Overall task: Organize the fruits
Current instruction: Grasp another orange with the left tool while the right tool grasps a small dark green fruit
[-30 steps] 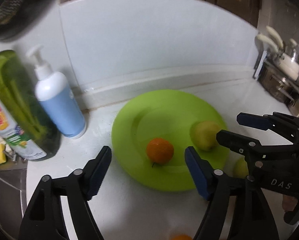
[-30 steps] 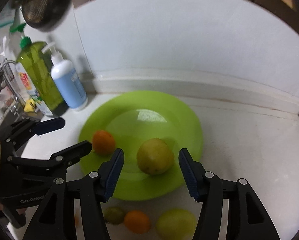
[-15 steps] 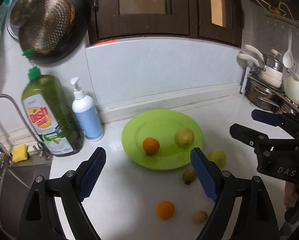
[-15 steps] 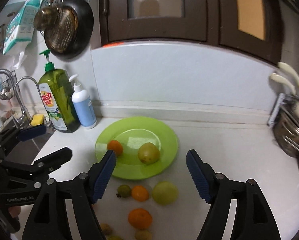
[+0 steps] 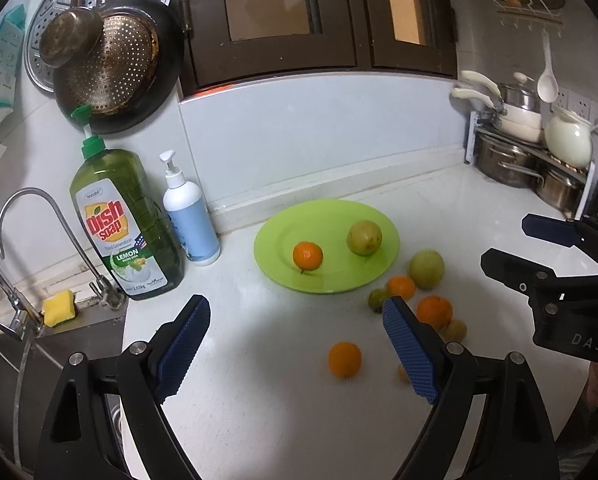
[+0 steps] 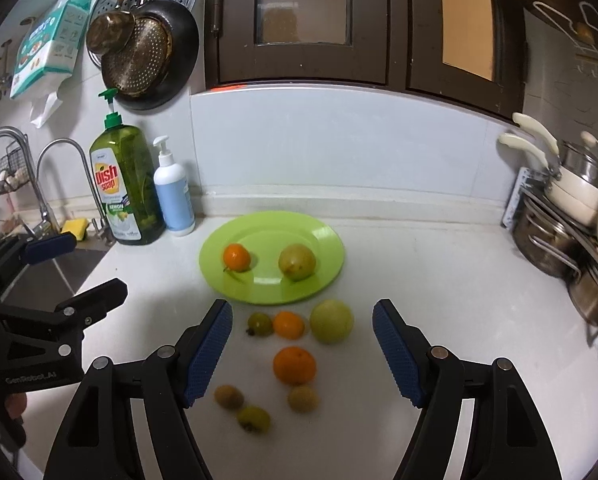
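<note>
A green plate [image 5: 331,216] [image 6: 259,232] lies on the white counter with an orange [image 5: 307,255] [image 6: 236,257] and a yellow-green fruit [image 5: 364,237] [image 6: 297,262] on it. In front of the plate several loose fruits lie on the counter: a big green one [image 6: 331,321], a small orange [image 6: 288,325], a small green one [image 6: 260,323], a larger orange [image 6: 294,365] and small brownish ones [image 6: 303,399]. My left gripper [image 5: 295,308] [image 6: 95,264] is open and empty, short of the plate. My right gripper [image 6: 302,308] [image 5: 507,240] hangs open over the loose fruits, holding nothing.
A green dish soap bottle [image 5: 127,224] and a white pump bottle [image 5: 191,220] stand left of the plate by the wall. A tap [image 5: 31,216], a sponge [image 5: 59,308] and the sink are further left. A rack of pots [image 6: 559,220] fills the right end.
Both grippers have drawn back and up from the plate, with jaws wider apart. The orange and the yellow-green fruit stay on the plate. The loose fruits have come into view.
</note>
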{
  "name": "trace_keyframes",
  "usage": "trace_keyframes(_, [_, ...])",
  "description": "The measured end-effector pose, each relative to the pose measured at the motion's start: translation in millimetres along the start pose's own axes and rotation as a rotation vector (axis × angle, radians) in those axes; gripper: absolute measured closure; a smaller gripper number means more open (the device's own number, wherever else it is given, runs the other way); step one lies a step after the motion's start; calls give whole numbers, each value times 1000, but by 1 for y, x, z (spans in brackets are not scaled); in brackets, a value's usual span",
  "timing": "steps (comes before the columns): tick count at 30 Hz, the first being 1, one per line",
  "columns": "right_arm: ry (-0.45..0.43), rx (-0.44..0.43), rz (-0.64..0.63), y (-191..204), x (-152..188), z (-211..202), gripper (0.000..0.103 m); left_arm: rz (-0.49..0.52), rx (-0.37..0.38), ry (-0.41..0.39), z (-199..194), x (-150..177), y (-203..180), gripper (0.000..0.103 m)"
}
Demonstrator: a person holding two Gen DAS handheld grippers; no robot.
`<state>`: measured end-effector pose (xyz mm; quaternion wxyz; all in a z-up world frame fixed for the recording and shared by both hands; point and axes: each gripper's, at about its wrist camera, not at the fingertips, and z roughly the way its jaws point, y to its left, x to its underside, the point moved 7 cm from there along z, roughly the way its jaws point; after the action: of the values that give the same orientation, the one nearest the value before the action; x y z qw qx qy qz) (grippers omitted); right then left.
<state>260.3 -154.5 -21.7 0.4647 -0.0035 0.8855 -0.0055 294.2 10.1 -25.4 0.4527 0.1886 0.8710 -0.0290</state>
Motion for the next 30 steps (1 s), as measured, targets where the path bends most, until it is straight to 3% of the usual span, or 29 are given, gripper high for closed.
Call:
trace_keyframes(11, [74, 48, 45, 14, 43, -8, 30, 176, 17, -8, -9, 27, -2, 14])
trace_keyframes(20, [147, 61, 62, 28, 69, 0, 31, 211, 128, 65, 14, 52, -6, 15])
trace_keyframes(27, [213, 52, 77, 31, 82, 20, 42, 253, 196, 96, 43, 61, -18, 16])
trace_keyframes(30, [250, 44, 91, 30, 89, 30, 47, 259, 221, 115, 56, 63, -21, 21])
